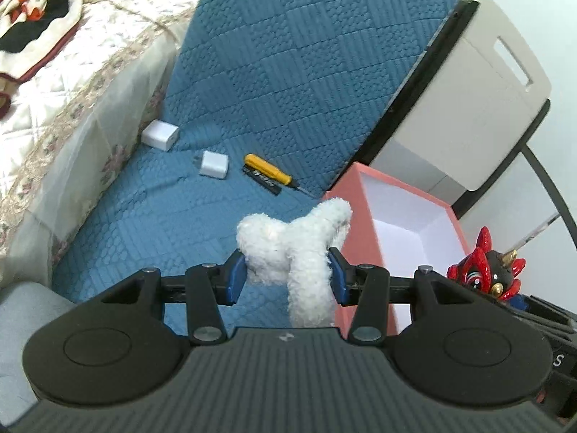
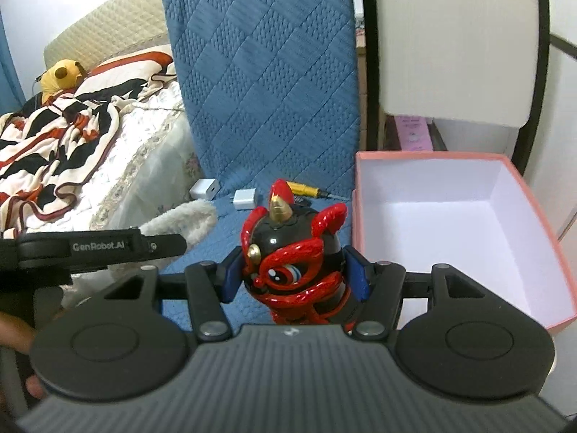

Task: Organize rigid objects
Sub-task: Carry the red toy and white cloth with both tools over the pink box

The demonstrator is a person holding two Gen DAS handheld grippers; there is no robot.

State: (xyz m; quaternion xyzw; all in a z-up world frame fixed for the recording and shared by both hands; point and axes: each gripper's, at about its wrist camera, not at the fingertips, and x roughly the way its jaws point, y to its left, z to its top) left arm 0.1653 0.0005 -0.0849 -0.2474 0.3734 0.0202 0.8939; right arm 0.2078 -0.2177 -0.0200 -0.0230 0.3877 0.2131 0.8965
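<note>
Left gripper point(image 1: 287, 276) clamped on white plush toy point(image 1: 294, 240), held above blue quilted cover point(image 1: 151, 195) just left of pink box point(image 1: 364, 187); right gripper point(image 2: 296, 276) clamped on red-and-black lion figurine point(image 2: 292, 259), beside the open box. Farther back on the cover: two white chargers point(image 1: 160, 135) point(image 1: 214, 164), yellow screwdriver point(image 1: 268, 169), black battery point(image 1: 261, 179).

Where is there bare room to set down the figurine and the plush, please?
The pink box shows a bare white floor. The blue cover is free between the bed and the plush. Farther back it is crowded: two chargers and a screwdriver.
</note>
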